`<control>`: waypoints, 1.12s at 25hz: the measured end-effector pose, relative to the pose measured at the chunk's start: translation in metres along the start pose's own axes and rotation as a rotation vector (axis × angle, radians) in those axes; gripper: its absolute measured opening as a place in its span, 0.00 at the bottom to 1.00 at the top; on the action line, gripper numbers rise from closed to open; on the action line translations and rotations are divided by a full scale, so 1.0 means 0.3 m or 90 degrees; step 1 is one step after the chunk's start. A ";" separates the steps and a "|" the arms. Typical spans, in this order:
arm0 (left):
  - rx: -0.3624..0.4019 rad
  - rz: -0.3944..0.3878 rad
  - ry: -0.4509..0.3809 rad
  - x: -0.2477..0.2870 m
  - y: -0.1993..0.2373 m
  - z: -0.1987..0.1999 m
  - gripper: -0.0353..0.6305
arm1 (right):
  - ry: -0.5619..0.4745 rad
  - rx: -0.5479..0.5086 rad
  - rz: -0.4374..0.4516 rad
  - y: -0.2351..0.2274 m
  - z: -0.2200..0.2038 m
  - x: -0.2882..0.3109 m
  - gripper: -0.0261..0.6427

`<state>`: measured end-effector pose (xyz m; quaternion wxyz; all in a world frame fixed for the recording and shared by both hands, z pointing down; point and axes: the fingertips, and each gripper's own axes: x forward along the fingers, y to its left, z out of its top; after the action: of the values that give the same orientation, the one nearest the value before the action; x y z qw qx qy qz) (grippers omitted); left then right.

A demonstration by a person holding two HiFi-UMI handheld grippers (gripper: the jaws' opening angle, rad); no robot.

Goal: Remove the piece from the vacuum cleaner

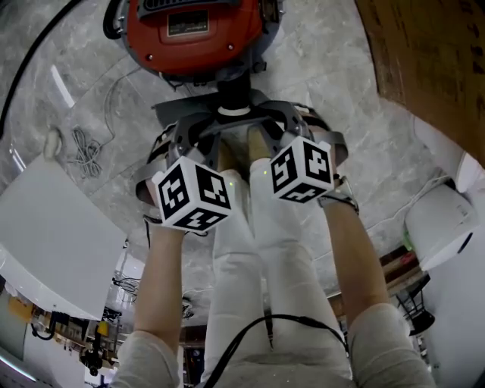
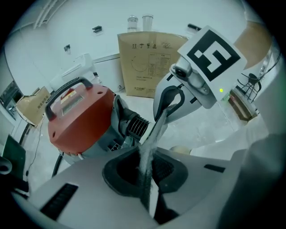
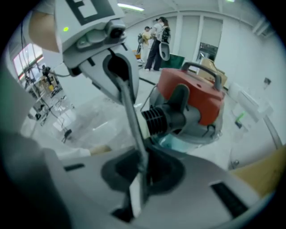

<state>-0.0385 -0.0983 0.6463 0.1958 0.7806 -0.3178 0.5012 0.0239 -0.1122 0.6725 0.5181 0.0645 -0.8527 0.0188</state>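
Ribbed black hose piece (image 2: 134,126) on glossy red vacuum cleaner (image 2: 78,120) sits just beside left hand-held gripper (image 2: 152,138) and right hand-held gripper (image 3: 134,129) (both with jaws pressed together).

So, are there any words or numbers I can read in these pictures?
None can be read for sure.
Vacuum label: print too small to read.
Box: little symbols and lines of print, too blurred to read.
Marker cubes: black-and-white square patterns only, no words.
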 end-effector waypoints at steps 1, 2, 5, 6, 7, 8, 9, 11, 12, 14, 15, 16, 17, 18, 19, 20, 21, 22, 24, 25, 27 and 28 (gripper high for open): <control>0.006 0.003 0.001 0.000 0.000 0.002 0.12 | -0.005 0.018 0.004 0.001 -0.001 0.002 0.10; 0.006 0.003 0.000 0.002 0.000 0.001 0.12 | -0.007 0.029 0.006 0.000 -0.001 0.002 0.10; -0.021 -0.005 -0.014 0.013 -0.004 -0.013 0.12 | 0.015 -0.016 -0.015 -0.001 0.002 -0.009 0.10; -0.033 -0.008 -0.020 0.018 -0.003 -0.018 0.12 | 0.027 -0.046 -0.027 -0.002 0.004 -0.016 0.10; -0.044 -0.009 -0.025 0.024 -0.002 -0.022 0.12 | 0.037 -0.073 -0.036 -0.004 0.007 -0.023 0.09; -0.053 -0.010 -0.029 0.029 0.001 -0.026 0.12 | 0.044 -0.094 -0.042 -0.004 0.011 -0.031 0.09; -0.060 -0.010 -0.032 0.034 0.003 -0.032 0.12 | 0.049 -0.111 -0.046 -0.003 0.017 -0.038 0.09; -0.073 -0.013 -0.033 0.048 0.004 -0.050 0.12 | 0.059 -0.141 -0.054 0.004 0.031 -0.052 0.09; -0.079 -0.016 -0.031 0.057 0.004 -0.061 0.11 | 0.063 -0.154 -0.057 0.010 0.040 -0.058 0.09; -0.089 -0.019 -0.027 0.073 0.004 -0.079 0.11 | 0.069 -0.175 -0.063 0.021 0.062 -0.070 0.09; -0.094 -0.019 -0.027 0.079 0.006 -0.083 0.11 | 0.070 -0.185 -0.065 0.025 0.072 -0.075 0.09; -0.099 -0.018 -0.028 0.083 0.008 -0.083 0.11 | 0.071 -0.194 -0.068 0.027 0.077 -0.078 0.09; -0.104 -0.019 -0.030 0.085 0.008 -0.083 0.11 | 0.072 -0.200 -0.070 0.027 0.078 -0.080 0.09; -0.109 -0.021 -0.030 0.085 0.006 -0.081 0.11 | 0.071 -0.199 -0.071 0.026 0.075 -0.081 0.09; -0.111 -0.023 -0.030 0.084 0.004 -0.078 0.11 | 0.067 -0.189 -0.071 0.022 0.070 -0.079 0.09; -0.109 -0.024 -0.029 0.081 0.000 -0.074 0.11 | 0.060 -0.172 -0.069 0.018 0.063 -0.075 0.09; -0.104 -0.024 -0.027 0.074 -0.004 -0.071 0.11 | 0.052 -0.147 -0.066 0.015 0.054 -0.071 0.09; -0.098 -0.022 -0.025 0.066 -0.010 -0.068 0.11 | 0.044 -0.119 -0.061 0.015 0.046 -0.068 0.09; -0.090 -0.017 -0.024 0.049 -0.017 -0.064 0.11 | 0.033 -0.075 -0.052 0.016 0.034 -0.062 0.09; -0.088 -0.015 -0.026 0.041 -0.017 -0.059 0.10 | 0.029 -0.060 -0.050 0.014 0.030 -0.057 0.09; -0.082 -0.010 -0.032 0.025 -0.015 -0.045 0.10 | 0.016 -0.023 -0.044 0.009 0.022 -0.047 0.09; -0.075 -0.006 -0.035 0.015 -0.016 -0.037 0.10 | 0.005 0.007 -0.038 0.009 0.017 -0.044 0.09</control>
<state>-0.0412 -0.0893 0.6553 0.2354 0.7827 -0.3481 0.4591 0.0250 -0.1089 0.6587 0.5213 0.0925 -0.8483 0.0080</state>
